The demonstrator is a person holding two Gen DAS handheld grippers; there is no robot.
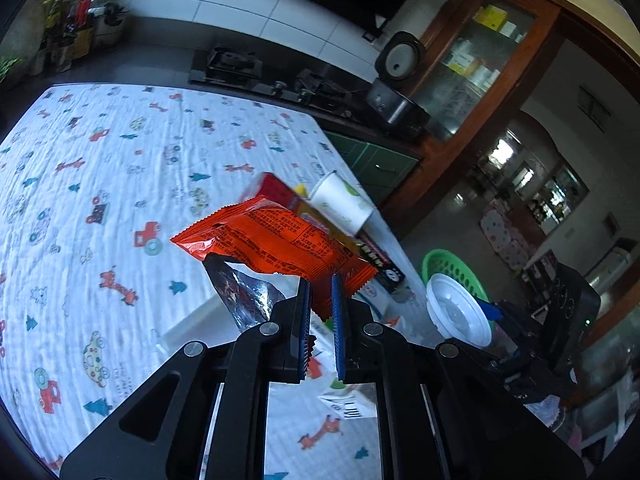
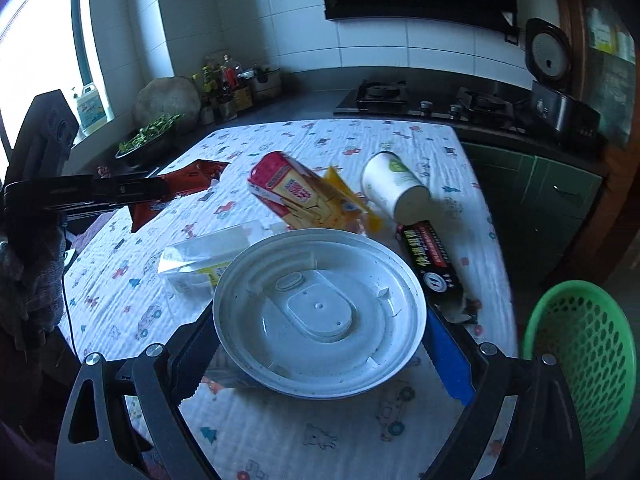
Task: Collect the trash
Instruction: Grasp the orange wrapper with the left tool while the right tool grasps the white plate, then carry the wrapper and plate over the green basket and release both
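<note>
both hands are carrying trash toward the green basket (image 2: 580,364), which sits just off the desk's (image 2: 280,432) right edge; this is the carry step, judged from both items being lifted clear of the patterned cloth

the left tool (image 1: 321,292) is clenched on the orange wrapper (image 1: 272,240), pads nearly together pinching its lower edge, so the wrapper hangs above the desk with its torn silver inside showing below. in the right wrist view the same tool comes in from the left edge with the wrapper in its tip

the right tool (image 2: 320,344) stands wide, its jaws spanning the white lid (image 2: 320,320). the lid sits between them and looks gripped at its rim, held above the cloth, with the basket just to its right

next move, as i read it: swing the lid right over the basket's mouth and spread the jaws to drop it, then bring the wrapper across the desk and release it the same way. the wrapper is light and floppy, so it should be well over the rim first

left on the desk: a paper cup (image 2: 394,184) on its side, a red-yellow box (image 2: 296,192), a black packet (image 2: 430,264) and a clear bag (image 2: 208,256)
</note>
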